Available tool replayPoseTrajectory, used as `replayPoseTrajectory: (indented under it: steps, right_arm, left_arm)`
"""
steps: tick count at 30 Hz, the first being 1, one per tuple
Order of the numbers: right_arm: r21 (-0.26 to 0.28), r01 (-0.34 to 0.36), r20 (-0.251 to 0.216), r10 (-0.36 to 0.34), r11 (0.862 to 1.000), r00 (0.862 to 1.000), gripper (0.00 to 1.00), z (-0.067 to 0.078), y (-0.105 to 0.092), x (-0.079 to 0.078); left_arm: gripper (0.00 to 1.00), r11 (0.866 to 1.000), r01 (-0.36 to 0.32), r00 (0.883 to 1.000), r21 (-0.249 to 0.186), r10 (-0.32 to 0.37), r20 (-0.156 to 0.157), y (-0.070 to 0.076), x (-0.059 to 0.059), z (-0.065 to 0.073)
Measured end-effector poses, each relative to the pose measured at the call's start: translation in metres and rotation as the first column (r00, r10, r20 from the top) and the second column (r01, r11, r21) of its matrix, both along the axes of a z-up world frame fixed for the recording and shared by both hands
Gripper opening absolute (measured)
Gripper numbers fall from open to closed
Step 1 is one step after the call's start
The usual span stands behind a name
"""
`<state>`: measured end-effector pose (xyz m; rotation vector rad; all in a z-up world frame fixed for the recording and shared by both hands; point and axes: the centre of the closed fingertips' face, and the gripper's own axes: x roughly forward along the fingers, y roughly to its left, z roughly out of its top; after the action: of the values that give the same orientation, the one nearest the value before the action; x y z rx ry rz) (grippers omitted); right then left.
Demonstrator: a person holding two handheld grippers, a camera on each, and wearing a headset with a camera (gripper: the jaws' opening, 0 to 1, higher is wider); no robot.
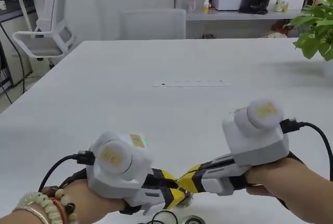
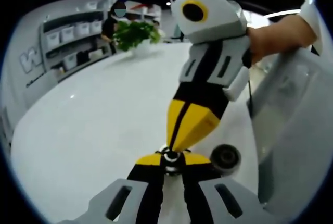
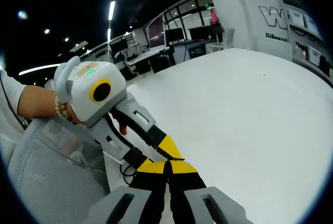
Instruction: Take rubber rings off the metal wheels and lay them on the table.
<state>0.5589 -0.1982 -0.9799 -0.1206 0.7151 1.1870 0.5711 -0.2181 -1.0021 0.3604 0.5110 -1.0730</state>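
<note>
Bench [image 1: 156, 67] surface runs wide, white and bare ahead of you, and all the work sits crowded at its near edge. Your left tool [image 1: 176, 197] and right tool [image 1: 188, 178] meet there tip to tip, noses angled in toward each other. The left tool's jaws are clamped on a small metal wheel [image 2: 171, 157]. The right tool's jaws are drawn together at that same wheel. Whether they have the rubber ring pinched between them I cannot tell, because the tips hide it. A second wheel [image 2: 225, 157], dark-rimmed, lies on the bench just beside the tips, on the near side.

To do this step well, keep your left clamp firm on the metal so the wheel cannot spin or squirt out. With your right tool, take only the edge of the rubber and roll it sideways over the rim rather than tugging straight back. Go slowly, since a sudden release could flick the ring away. Then lay it on open bench, well apart from the second wheel.
</note>
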Motion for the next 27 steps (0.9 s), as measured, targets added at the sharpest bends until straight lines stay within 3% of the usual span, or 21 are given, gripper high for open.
replayPoseTrajectory:
  steps: [4,7,10,13,17,19,21,25,27]
  right_arm:
    - [-0.004,0.038,-0.010,-0.038,0.999,0.999,0.00,-0.002,-0.009,0.007]
    - [-0.056,0.101,-0.042,-0.104,0.993,0.994,0.00,-0.015,-0.023,0.015]
    - [-0.056,0.121,-0.078,-0.125,0.991,0.989,0.00,-0.019,-0.027,0.015]
    - [-0.068,0.134,-0.080,-0.140,0.989,0.987,0.00,-0.022,-0.030,0.017]
    - [-0.054,0.146,-0.093,-0.151,0.988,0.984,0.00,-0.020,-0.031,0.018]
    - [-0.052,0.149,-0.096,-0.154,0.987,0.983,0.00,-0.019,-0.031,0.018]
    - [-0.053,0.163,-0.116,-0.168,0.985,0.979,0.00,-0.019,-0.032,0.019]
    - [-0.038,0.165,-0.127,-0.169,0.986,0.977,0.00,-0.015,-0.030,0.018]
    - [-0.014,0.167,-0.137,-0.167,0.986,0.976,0.00,-0.010,-0.027,0.018]
  left_arm:
    - [0.13,1.000,-0.004,1.000,-0.001,0.004,0.000,0.000,0.000,0.000]
    - [0.14,1.000,0.000,1.000,0.005,0.000,0.000,0.000,-0.001,0.000]
    - [0.14,1.000,0.002,1.000,0.013,-0.002,-0.004,0.000,-0.002,0.001]
    - [0.14,1.000,0.015,1.000,0.016,-0.015,-0.002,0.000,-0.003,0.005]
    - [0.18,0.999,0.030,0.999,0.012,-0.030,0.017,-0.001,-0.004,0.014]
    - [0.20,1.000,0.026,0.999,-0.011,-0.025,0.024,-0.002,-0.003,0.023]
    - [0.21,0.999,0.024,1.000,-0.043,-0.024,0.003,-0.005,-0.005,0.030]
    - [0.25,0.997,0.074,0.997,-0.018,-0.074,0.033,-0.007,-0.013,0.038]
    - [0.29,0.997,0.079,0.997,-0.024,-0.079,0.022,-0.006,-0.016,0.043]
